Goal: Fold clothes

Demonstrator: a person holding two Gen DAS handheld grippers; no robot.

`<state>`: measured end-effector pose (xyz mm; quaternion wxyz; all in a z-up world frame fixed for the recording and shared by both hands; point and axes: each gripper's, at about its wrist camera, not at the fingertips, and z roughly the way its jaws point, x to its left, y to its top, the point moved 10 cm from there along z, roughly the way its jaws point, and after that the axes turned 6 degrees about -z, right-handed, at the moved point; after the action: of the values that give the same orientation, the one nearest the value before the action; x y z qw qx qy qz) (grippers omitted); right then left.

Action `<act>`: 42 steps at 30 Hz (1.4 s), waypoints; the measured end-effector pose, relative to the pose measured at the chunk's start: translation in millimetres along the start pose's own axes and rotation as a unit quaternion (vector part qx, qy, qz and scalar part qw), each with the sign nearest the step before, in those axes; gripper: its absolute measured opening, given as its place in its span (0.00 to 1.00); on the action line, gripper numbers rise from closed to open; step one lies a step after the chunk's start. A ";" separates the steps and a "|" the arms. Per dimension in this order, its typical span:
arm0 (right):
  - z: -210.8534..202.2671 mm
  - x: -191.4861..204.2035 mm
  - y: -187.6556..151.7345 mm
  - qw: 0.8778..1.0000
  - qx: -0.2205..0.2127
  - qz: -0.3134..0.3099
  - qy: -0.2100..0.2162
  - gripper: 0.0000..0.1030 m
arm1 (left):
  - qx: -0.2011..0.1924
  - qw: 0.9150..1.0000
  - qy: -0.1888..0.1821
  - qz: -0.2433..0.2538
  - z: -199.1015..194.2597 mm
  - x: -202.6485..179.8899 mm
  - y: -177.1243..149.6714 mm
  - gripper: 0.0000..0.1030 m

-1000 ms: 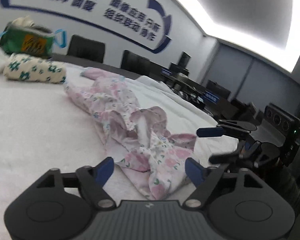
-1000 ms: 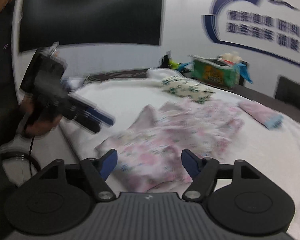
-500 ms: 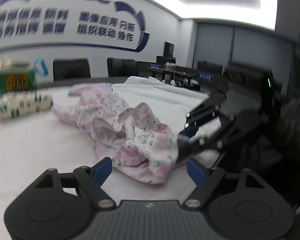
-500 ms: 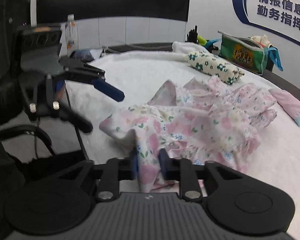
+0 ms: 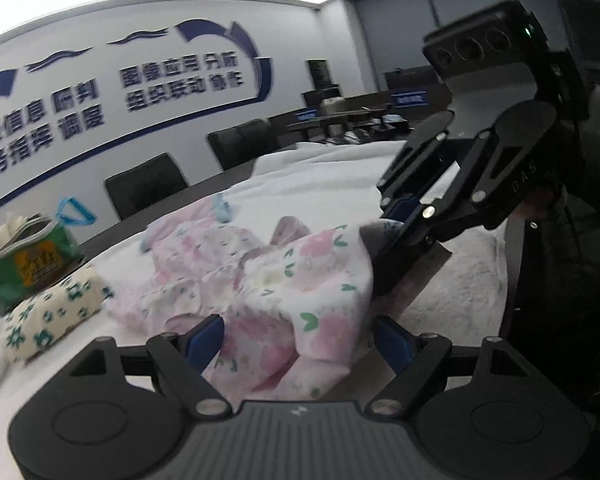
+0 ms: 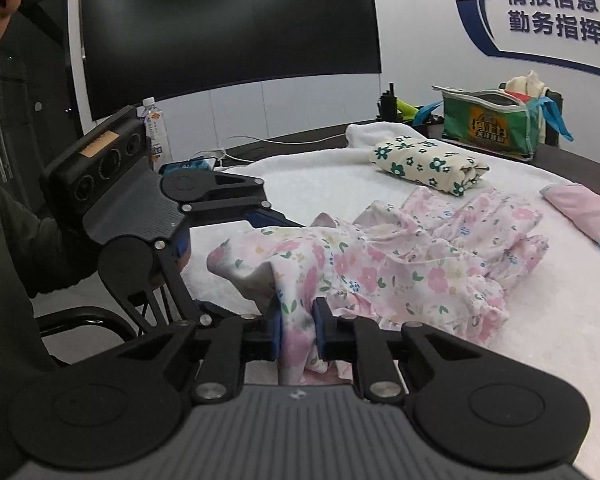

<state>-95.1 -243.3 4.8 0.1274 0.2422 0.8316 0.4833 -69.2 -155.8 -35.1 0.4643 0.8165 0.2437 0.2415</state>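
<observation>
**Second gripper moves in on crumpled floral garment**

A pink floral garment [image 6: 384, 264] lies bunched on the white-covered desk [image 6: 560, 332], close to its near edge, as a person works a handheld gripper on it from each side. The right gripper [image 6: 296, 326] has its jaws clamped on a gathered fold at the cloth's near end. The left gripper [image 5: 298, 340] comes in from the left along that same edge, its jaws closing with a lifted flap of the garment between them, though the pads do not appear to press on it. The rest of the garment trails away from the near edge toward the middle of the desk, its long axis running roughly that way. A clean spread probably depends on the left jaws catching the flap just beside the right's hold. A folded green-flowered cloth [image 6: 428, 164] and a green zip bag [image 6: 488, 128] sit toward the far edge.
</observation>
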 end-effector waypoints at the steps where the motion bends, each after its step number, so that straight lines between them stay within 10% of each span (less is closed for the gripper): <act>1: -1.9 -1.4 -1.5 1.000 0.001 -0.002 -0.013 0.20 | 0.006 1.000 -0.009 -0.002 4.2 0.3 -1.5 0.64; 3: -8.6 -4.4 -4.3 0.999 -0.003 -0.006 -0.046 0.54 | 0.030 0.999 -0.028 -0.023 14.5 3.4 -5.1 0.40; 6: -15.7 8.7 -13.5 0.995 -0.016 -0.059 -0.079 0.81 | 0.033 0.996 -0.045 -0.068 19.2 14.0 -4.5 0.39; 11: 1.4 24.6 -35.4 0.981 0.023 -0.147 -0.127 0.78 | 0.031 0.991 -0.054 -0.120 16.4 34.9 -5.0 0.40; 13: 9.4 20.0 -37.1 0.975 0.029 -0.160 -0.150 0.57 | 0.028 0.988 -0.069 -0.138 13.8 38.0 -6.2 0.35; 15: 11.9 9.7 -31.1 0.981 0.023 -0.129 -0.143 0.12 | 0.025 0.985 -0.084 -0.150 10.8 39.4 -6.8 0.17; 24: -11.9 58.7 -19.7 0.995 0.025 -0.095 0.032 0.07 | 0.015 0.976 -0.198 -0.085 -50.3 2.1 -31.9 0.10; 28: -14.0 47.3 -17.3 0.998 0.000 -0.038 0.042 0.17 | 0.001 0.970 -0.212 -0.119 -52.4 7.3 -36.4 0.11; 30: -12.7 37.0 -16.2 0.999 -0.017 -0.033 -0.011 0.64 | -0.007 0.963 -0.221 -0.155 -49.9 15.7 -36.5 0.11; 31: -11.5 34.7 -16.4 0.998 -0.024 -0.041 -0.038 0.70 | -0.008 0.959 -0.225 -0.169 -49.0 19.1 -36.3 0.11; 36: 1.4 56.7 -14.0 0.993 -0.033 -0.108 -0.040 0.71 | 0.007 0.949 -0.250 -0.195 -41.5 24.9 -31.2 0.11; 42: 1.9 45.1 -24.4 0.982 0.026 -0.141 -0.121 0.86 | 0.011 0.961 -0.218 -0.171 -43.6 18.0 -31.0 0.12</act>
<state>-139.4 -228.3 -16.3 0.2880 0.1824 0.8482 0.4055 -87.8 -102.7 -39.6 0.5318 0.8004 0.2751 -0.0283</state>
